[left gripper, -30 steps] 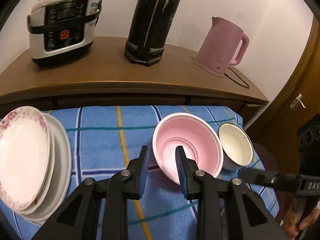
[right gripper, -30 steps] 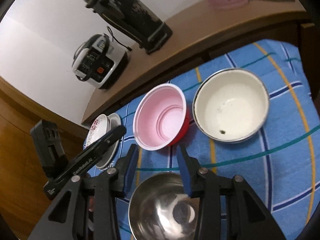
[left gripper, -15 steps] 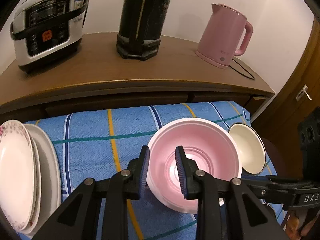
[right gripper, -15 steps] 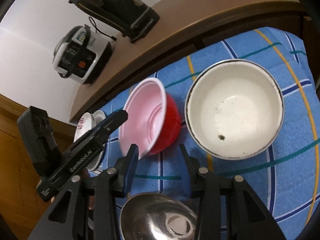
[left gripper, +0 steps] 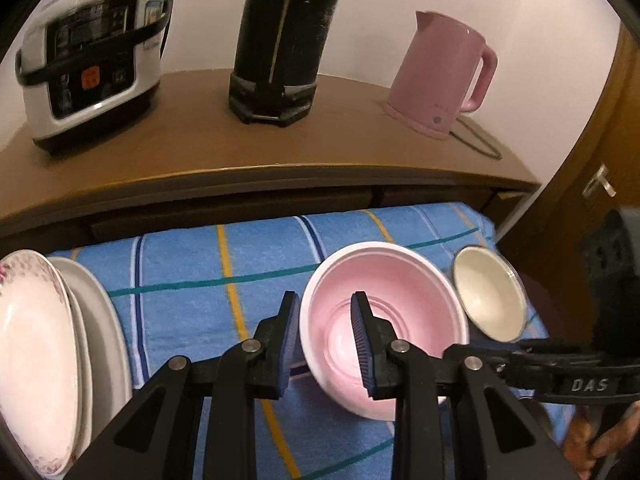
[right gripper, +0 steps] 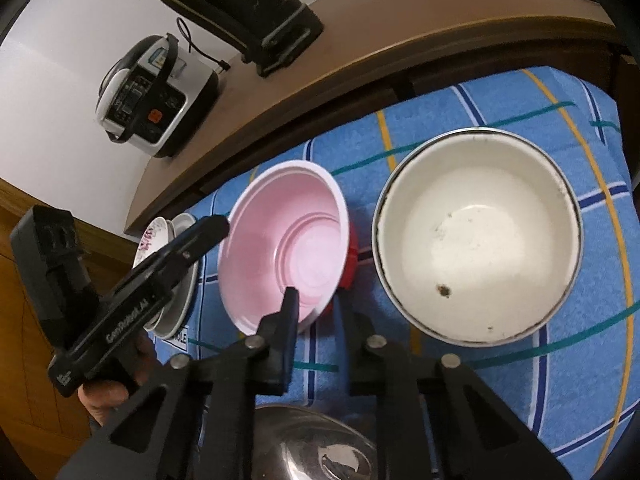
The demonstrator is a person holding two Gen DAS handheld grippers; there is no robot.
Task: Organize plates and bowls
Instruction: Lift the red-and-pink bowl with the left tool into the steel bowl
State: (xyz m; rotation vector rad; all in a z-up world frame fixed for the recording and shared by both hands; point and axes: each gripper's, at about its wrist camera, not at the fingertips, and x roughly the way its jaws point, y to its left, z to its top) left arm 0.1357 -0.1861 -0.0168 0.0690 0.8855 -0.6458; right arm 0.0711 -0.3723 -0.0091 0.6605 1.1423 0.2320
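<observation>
A pink bowl with a red outside (left gripper: 384, 320) (right gripper: 284, 252) sits tilted on the blue striped cloth (left gripper: 224, 280). My left gripper (left gripper: 325, 336) is open, its jaws straddling the bowl's near left rim. My right gripper (right gripper: 316, 320) is open, its jaws on either side of the same bowl's near rim. A white enamel bowl (right gripper: 476, 240) (left gripper: 488, 300) stands right of the pink one. A steel bowl (right gripper: 320, 444) lies under the right gripper. Stacked plates (left gripper: 52, 344) (right gripper: 168, 264) sit at the left.
A wooden counter (left gripper: 240, 148) behind the cloth carries a rice cooker (left gripper: 88, 48), a black appliance (left gripper: 280, 40) and a pink kettle (left gripper: 444, 76). A wooden door (left gripper: 592, 184) stands at the right.
The pink bowl has tipped up and shifted while both grippers closed in on its rim. The right gripper moved forward past the steel bowl.
</observation>
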